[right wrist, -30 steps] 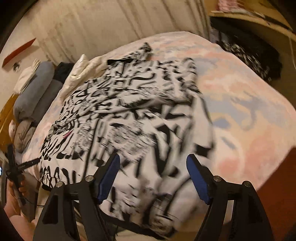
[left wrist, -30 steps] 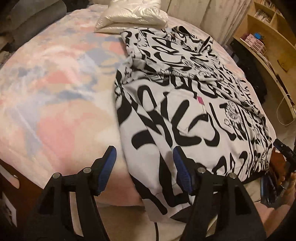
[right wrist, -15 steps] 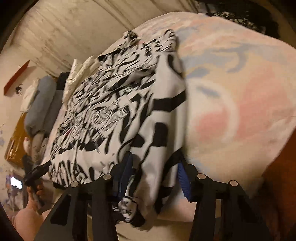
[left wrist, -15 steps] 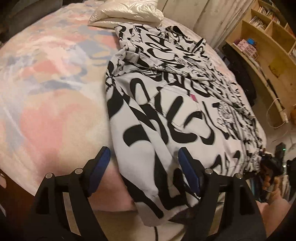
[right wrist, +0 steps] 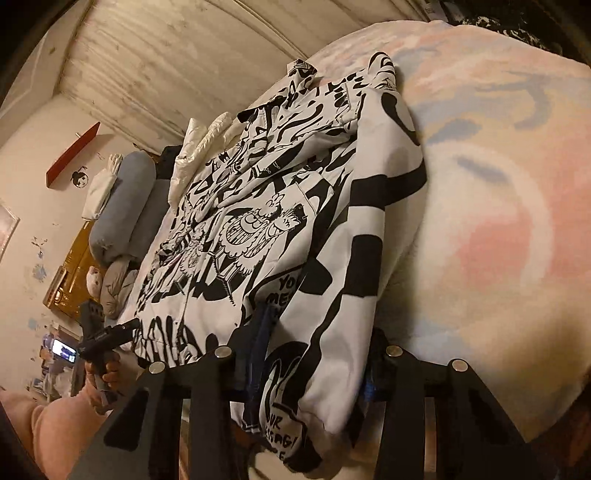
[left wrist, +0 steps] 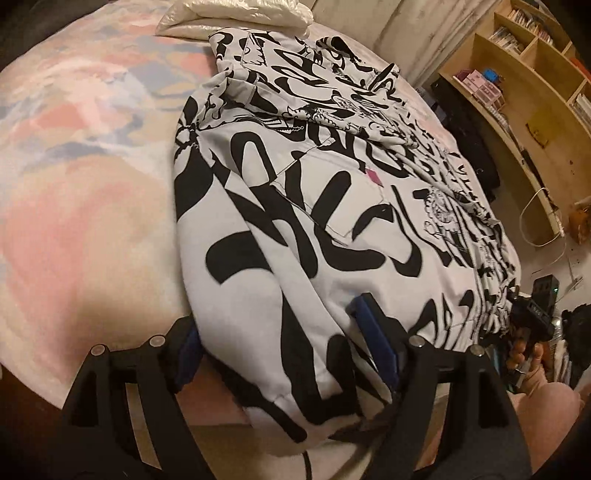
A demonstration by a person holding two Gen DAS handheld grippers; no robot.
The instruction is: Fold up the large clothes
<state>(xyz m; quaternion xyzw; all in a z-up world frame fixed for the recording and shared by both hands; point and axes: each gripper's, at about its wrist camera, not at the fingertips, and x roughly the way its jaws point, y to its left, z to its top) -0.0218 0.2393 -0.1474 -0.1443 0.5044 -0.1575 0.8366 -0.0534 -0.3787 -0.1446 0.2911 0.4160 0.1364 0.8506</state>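
A white sweatshirt with bold black print (left wrist: 332,206) lies spread on the bed, its hem hanging over the near edge. My left gripper (left wrist: 280,347) stands open astride the hem's left corner. One blue pad (left wrist: 188,354) is beside the fabric's edge and the other rests on top. In the right wrist view the same sweatshirt (right wrist: 280,229) fills the middle. My right gripper (right wrist: 314,365) is closing on the hem's right corner, and the bunched fabric fills the gap between its pads. Each view also shows the other gripper (left wrist: 532,314) (right wrist: 103,336) in a hand at the frame's side.
A pastel pink and blue blanket (left wrist: 74,155) covers the bed. A white pillow (left wrist: 236,14) lies at the head and grey bolsters (right wrist: 122,206) along the far side. Wooden shelves (left wrist: 524,81) and a floor cable (left wrist: 535,221) stand beside the bed.
Both grippers have sunk toward the near hem. The right jaws narrowed around the hem corner, which now fills the gap. The left jaws widened a little and moved in over their corner.
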